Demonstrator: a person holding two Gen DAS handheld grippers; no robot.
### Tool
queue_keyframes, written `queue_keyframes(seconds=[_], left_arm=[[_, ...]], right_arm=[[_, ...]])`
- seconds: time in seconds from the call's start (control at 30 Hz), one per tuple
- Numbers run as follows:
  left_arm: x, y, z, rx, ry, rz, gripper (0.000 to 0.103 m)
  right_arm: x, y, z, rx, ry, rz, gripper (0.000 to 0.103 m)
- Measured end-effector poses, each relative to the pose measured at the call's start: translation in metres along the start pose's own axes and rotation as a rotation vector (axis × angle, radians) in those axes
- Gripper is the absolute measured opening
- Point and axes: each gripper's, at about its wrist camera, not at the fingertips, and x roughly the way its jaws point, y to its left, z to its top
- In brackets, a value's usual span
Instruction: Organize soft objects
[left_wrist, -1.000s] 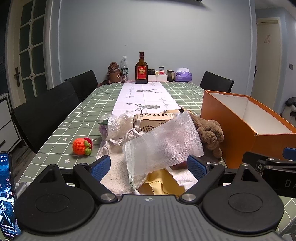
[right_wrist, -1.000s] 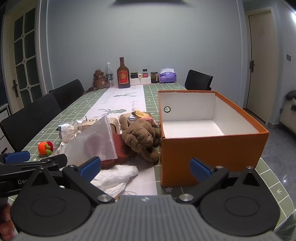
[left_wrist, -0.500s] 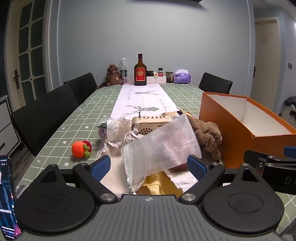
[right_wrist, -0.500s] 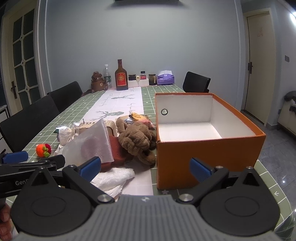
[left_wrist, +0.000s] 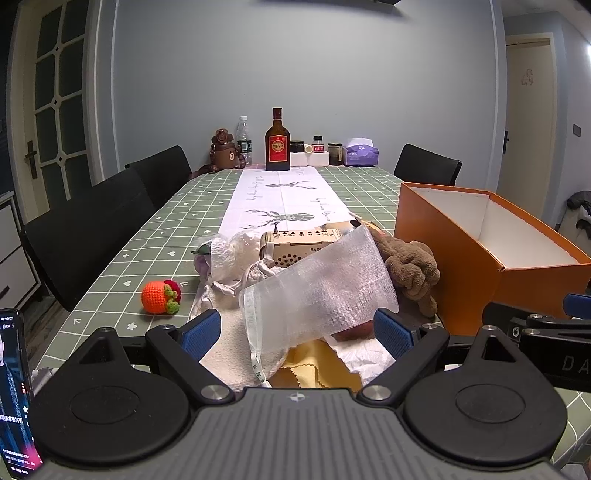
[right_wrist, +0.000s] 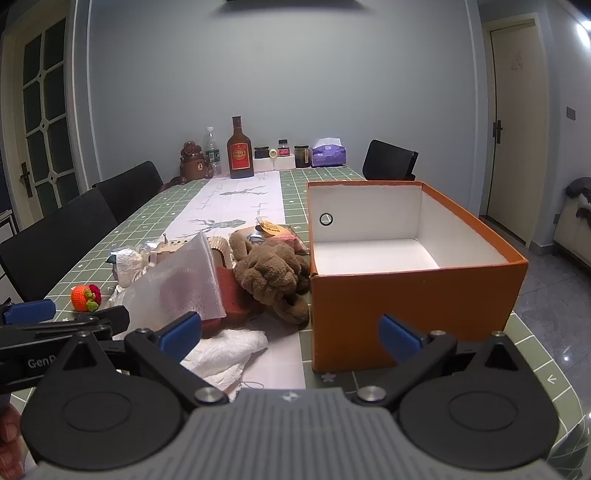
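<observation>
A pile of soft things lies on the green checked table: a white mesh bag (left_wrist: 317, 295), a brown plush toy (left_wrist: 412, 266), a white cloth (left_wrist: 365, 356), a yellow cloth (left_wrist: 314, 369) and an orange crocheted fruit (left_wrist: 160, 297). An open, empty orange box (right_wrist: 413, 273) stands to the pile's right. My left gripper (left_wrist: 295, 332) is open, just short of the mesh bag. My right gripper (right_wrist: 290, 332) is open, in front of the box's near left corner. The plush (right_wrist: 275, 277) leans against the box.
A wooden radio (left_wrist: 299, 247) sits within the pile. A bottle (left_wrist: 277, 142), jars, a tissue box (left_wrist: 360, 153) and a bear-shaped container (left_wrist: 223, 153) stand at the table's far end. Black chairs (left_wrist: 92, 229) line the left side. A phone (left_wrist: 16, 391) shows at lower left.
Both grippers have drawn back and risen slightly, so the pile and box sit a little lower and farther in view. Nothing on the table has moved.
</observation>
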Motion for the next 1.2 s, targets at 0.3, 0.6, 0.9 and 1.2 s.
queue_keyframes(seconds=[0.3, 0.6, 0.9, 1.2], left_arm=[[0.0000, -0.0001, 0.0001, 0.000, 0.001, -0.001, 0.103], [0.0001, -0.0015, 0.0004, 0.002, 0.001, -0.003, 0.103], [-0.0002, -0.0018, 0.0004, -0.002, 0.003, -0.004, 0.103], [0.0008, 0.0001, -0.0007, -0.009, 0.007, -0.007, 0.103]], right_arm=[[-0.0007, 0.0009, 0.0003, -0.005, 0.000, 0.003, 0.100], [0.0001, 0.0012, -0.0002, -0.006, 0.006, 0.004, 0.100], [0.0018, 0.0016, -0.0013, -0.005, 0.011, 0.005, 0.100], [0.0035, 0.0017, -0.0022, -0.007, 0.017, 0.005, 0.100]])
